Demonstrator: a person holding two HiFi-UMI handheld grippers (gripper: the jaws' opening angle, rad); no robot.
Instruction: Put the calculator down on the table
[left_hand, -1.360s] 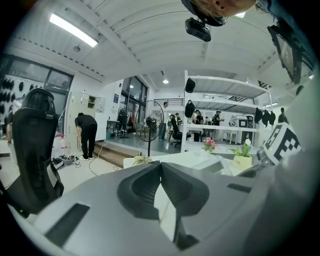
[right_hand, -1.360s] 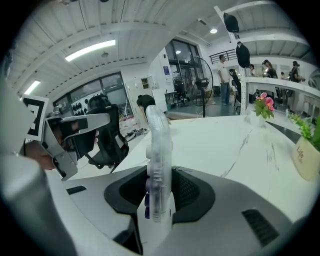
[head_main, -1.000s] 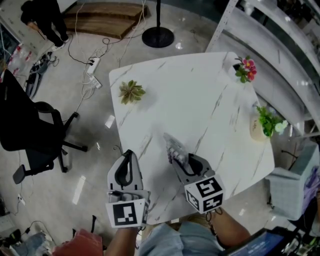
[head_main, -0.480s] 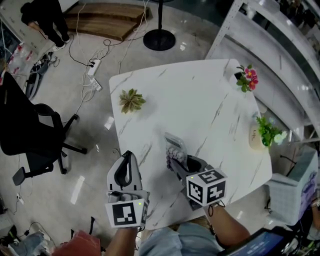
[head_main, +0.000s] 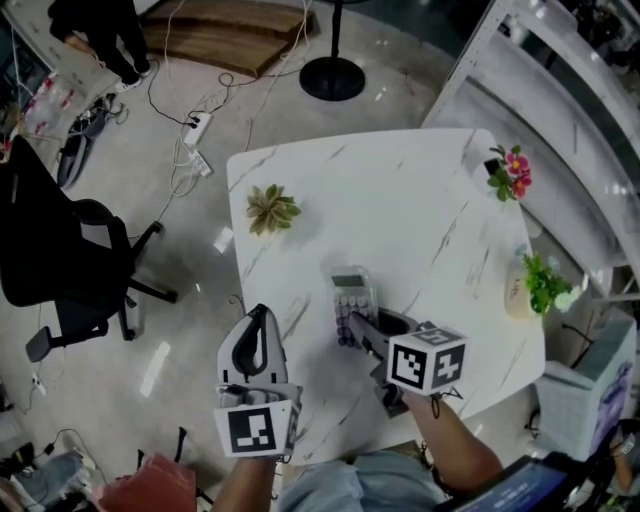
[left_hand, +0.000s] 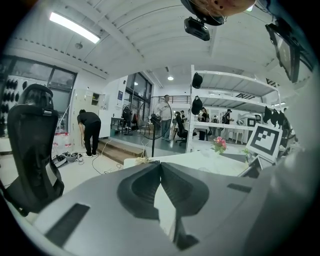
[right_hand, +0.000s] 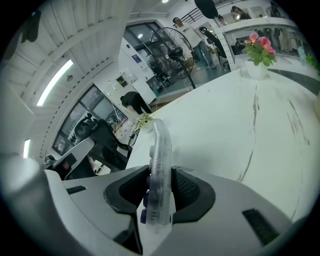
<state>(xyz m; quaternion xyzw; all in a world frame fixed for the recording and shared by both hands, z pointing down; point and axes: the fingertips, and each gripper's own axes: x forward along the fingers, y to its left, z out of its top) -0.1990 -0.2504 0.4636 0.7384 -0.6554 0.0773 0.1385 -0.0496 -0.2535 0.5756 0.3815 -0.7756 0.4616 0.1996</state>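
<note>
A small pale calculator with purple keys hangs just over the white marble table, near its front edge, keys facing up in the head view. My right gripper is shut on its near end; in the right gripper view the calculator stands edge-on between the pads, which press on both its faces. Whether it touches the tabletop I cannot tell. My left gripper hovers at the table's front left edge, its jaws meeting at the tips with nothing in them.
On the table stand a small succulent at the far left, pink flowers at the far right corner and a green potted plant at the right edge. A black office chair and floor cables lie to the left.
My right gripper has rolled and sunk a little, so the calculator turned from edge-on to keys-up in the head view. The left gripper has hardly moved.
</note>
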